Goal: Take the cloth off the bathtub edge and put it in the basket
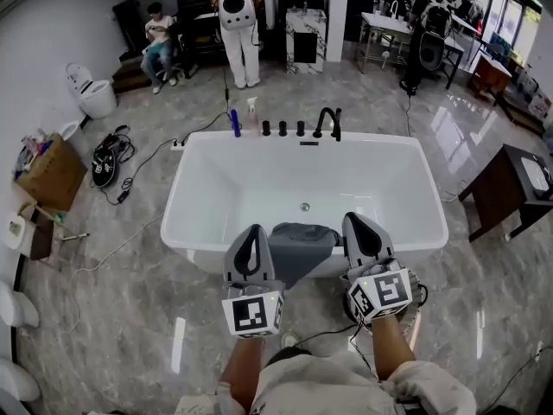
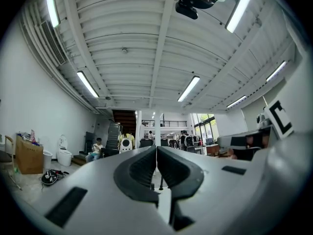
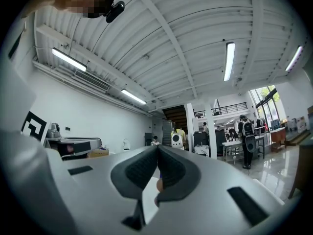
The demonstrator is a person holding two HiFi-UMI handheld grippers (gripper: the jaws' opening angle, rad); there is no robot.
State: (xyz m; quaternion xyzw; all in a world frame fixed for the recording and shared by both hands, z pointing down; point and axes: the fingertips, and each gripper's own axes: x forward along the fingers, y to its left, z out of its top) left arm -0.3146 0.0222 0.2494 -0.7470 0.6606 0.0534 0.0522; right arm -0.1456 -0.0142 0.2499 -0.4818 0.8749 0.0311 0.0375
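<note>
Grey cloth [image 1: 301,247] drapes over the white bathtub [image 1: 430,190] edge.

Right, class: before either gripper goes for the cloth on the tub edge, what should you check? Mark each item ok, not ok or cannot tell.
1. Cloth draped over the bathtub's near edge: ok.
2. Cloth lies between both grippers, untouched: ok.
3. Left gripper jaws apart for a grab: not ok, shut and empty.
4. Right gripper jaws apart: not ok, shut and empty.
5. Basket located: cannot tell.
</note>
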